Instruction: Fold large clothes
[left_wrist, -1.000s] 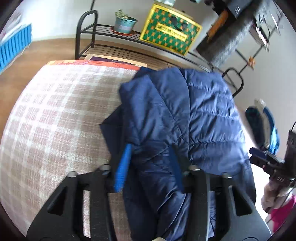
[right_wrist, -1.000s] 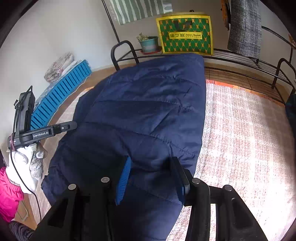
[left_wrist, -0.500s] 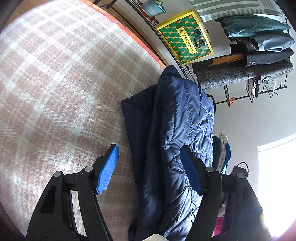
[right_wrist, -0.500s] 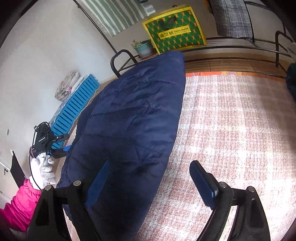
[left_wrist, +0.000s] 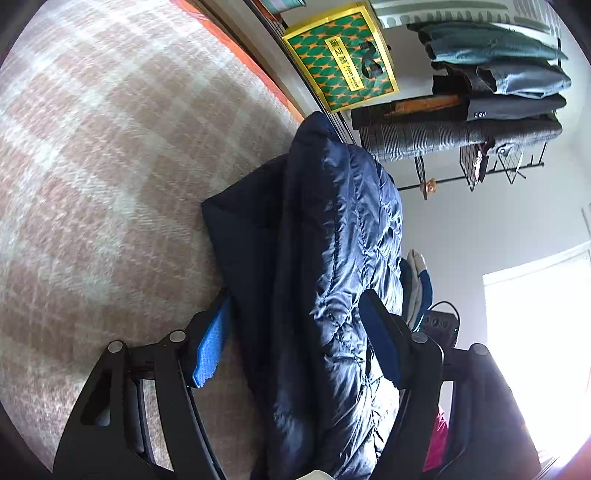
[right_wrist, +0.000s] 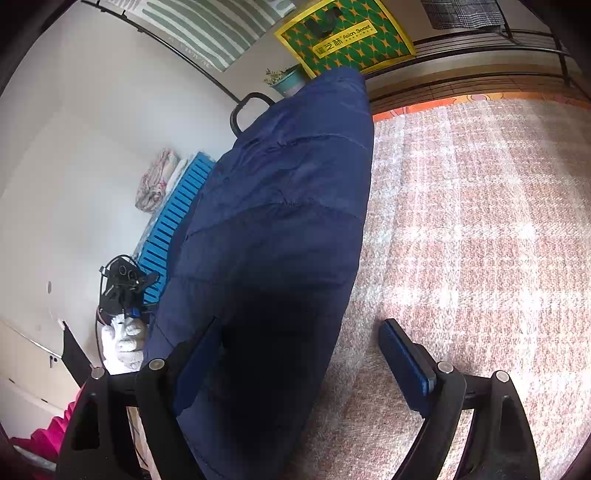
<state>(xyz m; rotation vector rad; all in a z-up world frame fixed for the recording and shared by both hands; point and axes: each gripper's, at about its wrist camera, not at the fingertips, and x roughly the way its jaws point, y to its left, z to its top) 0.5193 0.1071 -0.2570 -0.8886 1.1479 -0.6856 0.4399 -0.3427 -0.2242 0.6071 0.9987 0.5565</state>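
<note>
both tools, left tool (left_wrist: 295, 350) and right tool (right_wrist: 306, 362), gape wide around the jacket (left_wrist: 332, 258), so its puffy fold could slump onto the blanket (right_wrist: 461, 221).

A big soft blanket (right_wrist: 480, 229) with pink and white squares covers the flat top. It has an orange edge (right_wrist: 461, 101) at the far end. A puffy dark blue jacket (right_wrist: 273, 236) lies right on the blanket, folded long and thin, near one side. The rest of the blanket is bare.

Navy jacket (right_wrist: 273, 229) between spread jaws
</note>
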